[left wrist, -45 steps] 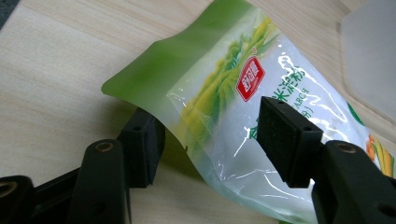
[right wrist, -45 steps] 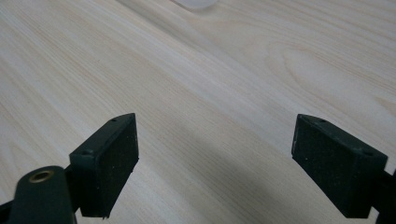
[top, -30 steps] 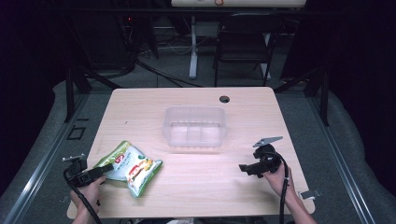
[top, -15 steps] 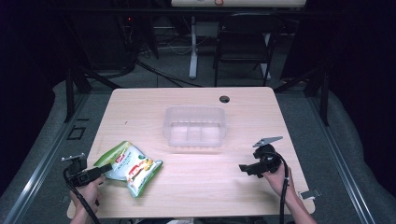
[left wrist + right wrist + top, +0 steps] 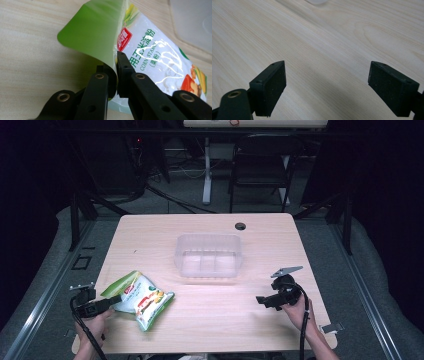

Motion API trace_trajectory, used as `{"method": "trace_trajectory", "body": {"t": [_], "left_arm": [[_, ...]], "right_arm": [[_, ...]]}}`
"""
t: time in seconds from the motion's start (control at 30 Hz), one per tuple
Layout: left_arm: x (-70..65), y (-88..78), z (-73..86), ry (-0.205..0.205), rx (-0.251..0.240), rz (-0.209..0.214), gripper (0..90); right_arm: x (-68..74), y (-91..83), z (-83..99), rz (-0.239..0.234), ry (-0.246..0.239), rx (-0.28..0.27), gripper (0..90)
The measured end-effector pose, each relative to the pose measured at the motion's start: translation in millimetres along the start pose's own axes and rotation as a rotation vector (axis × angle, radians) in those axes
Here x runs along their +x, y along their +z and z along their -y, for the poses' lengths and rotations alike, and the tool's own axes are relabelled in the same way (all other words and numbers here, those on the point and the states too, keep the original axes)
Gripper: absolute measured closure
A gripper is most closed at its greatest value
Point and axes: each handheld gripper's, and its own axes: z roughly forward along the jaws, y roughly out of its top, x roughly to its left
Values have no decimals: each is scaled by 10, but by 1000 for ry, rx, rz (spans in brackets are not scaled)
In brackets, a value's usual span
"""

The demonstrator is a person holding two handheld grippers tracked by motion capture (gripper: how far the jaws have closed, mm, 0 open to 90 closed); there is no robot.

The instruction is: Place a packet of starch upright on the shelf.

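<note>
Table (image 5: 210, 320): light wood, dark room around it.
Starch bag (image 5: 142, 298): lies near the front left corner.
Left claw (image 5: 116, 72): just closed, pinching the bag's green edge.
Right claw (image 5: 327, 85): spread wide over bare wood.
Clear bin (image 5: 208, 256): mid-table.

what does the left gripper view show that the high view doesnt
Left gripper view alone: the left tool shut on the curled edge of the green and white plastic corn starch pouch, with its print legible.

High view alone: the right tool on its own at the other side, the black grommet hole, the dark folding chair.

Both: the pouch, the pale wooden table, the clear plastic bin.
</note>
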Motion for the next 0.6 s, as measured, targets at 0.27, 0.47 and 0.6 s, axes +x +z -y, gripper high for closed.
{"method": "trace_trajectory", "body": {"t": [0.27,0.47,0.6], "left_arm": [[-194,-31,-48,156,-20,-47,897],[-264,-83,-69,199,-35,-38,897],[-290,-114,-75,199,-53,-21,897]], "right_arm": [[-4,-3,1,1,0,2,143],[-3,0,1,0,0,2,143],[-5,1,1,1,-2,-2,143]]}}
